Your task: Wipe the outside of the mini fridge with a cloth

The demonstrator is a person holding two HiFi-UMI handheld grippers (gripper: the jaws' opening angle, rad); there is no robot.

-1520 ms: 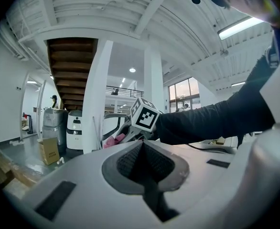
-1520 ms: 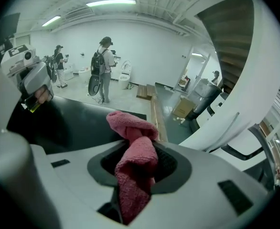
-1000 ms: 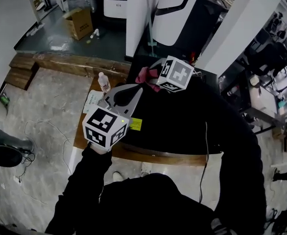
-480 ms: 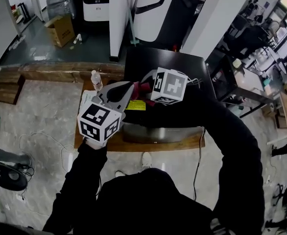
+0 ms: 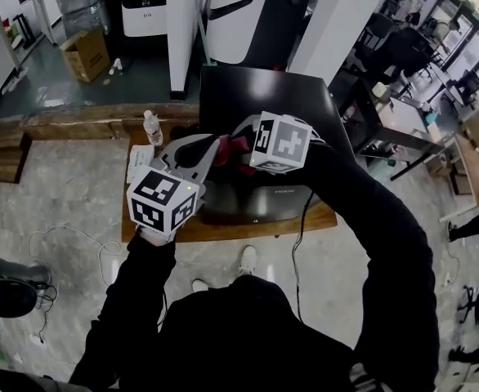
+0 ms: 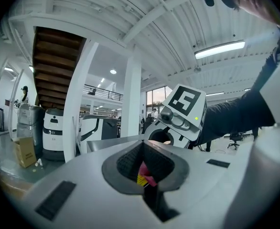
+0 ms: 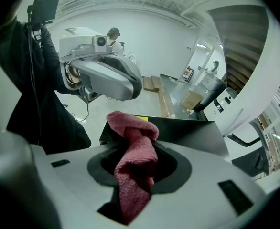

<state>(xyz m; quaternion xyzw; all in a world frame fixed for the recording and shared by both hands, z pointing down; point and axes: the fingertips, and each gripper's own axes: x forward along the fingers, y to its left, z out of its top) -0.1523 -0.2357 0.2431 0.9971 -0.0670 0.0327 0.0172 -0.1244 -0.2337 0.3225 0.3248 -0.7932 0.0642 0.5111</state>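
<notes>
Nearest the person, the left gripper [image 5: 209, 147] has its jaws closed together on nothing and hovers over the near left edge of the black mini fridge [image 5: 264, 96], which stands on a low wooden platform [image 5: 223, 231]. Just beyond it, the right gripper [image 5: 241, 137] is clamped on a bunched pink cloth [image 7: 130, 168], held above the fridge's top near its front edge. The cloth is pinched only by a fold, so hard rubbing could probably pull it free, and a wide sweep might clip the other gripper or tip the water bottle [image 5: 152, 127] at the platform's far left corner.
</notes>
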